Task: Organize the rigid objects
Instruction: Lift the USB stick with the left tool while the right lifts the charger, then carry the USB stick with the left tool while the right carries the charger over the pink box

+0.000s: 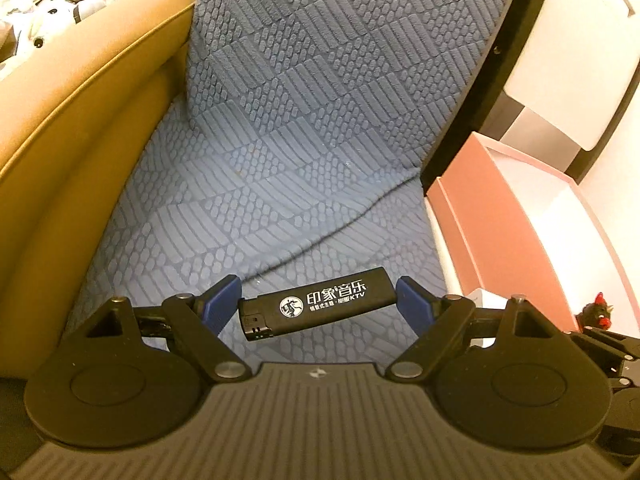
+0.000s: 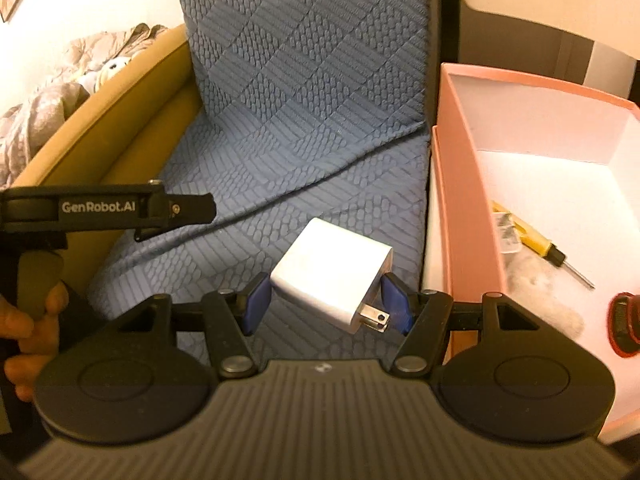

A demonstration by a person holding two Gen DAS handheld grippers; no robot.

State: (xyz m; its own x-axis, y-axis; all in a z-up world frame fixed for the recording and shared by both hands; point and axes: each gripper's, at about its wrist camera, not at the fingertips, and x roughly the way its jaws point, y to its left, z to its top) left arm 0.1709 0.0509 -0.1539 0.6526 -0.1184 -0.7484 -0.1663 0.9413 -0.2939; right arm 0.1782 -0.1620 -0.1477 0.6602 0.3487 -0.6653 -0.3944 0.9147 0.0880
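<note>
My left gripper (image 1: 318, 300) is shut on a black lighter (image 1: 316, 304) with white print, held crosswise between the blue pads above the blue quilted seat. My right gripper (image 2: 326, 300) is shut on a white plug charger (image 2: 332, 274), its metal prongs (image 2: 374, 316) pointing toward the right pad. A pink box (image 2: 468, 216) stands to the right of the seat; it also shows in the left wrist view (image 1: 480, 216). The left gripper's body (image 2: 108, 208) shows at the left of the right wrist view.
Inside the pink box lie a yellow screwdriver (image 2: 536, 240), a clear plastic piece (image 2: 506, 232), something fluffy white (image 2: 536, 284) and a red-rimmed object (image 2: 626, 324). The tan sofa arm (image 1: 80, 128) lies left. The blue cushion back (image 1: 328, 60) rises ahead.
</note>
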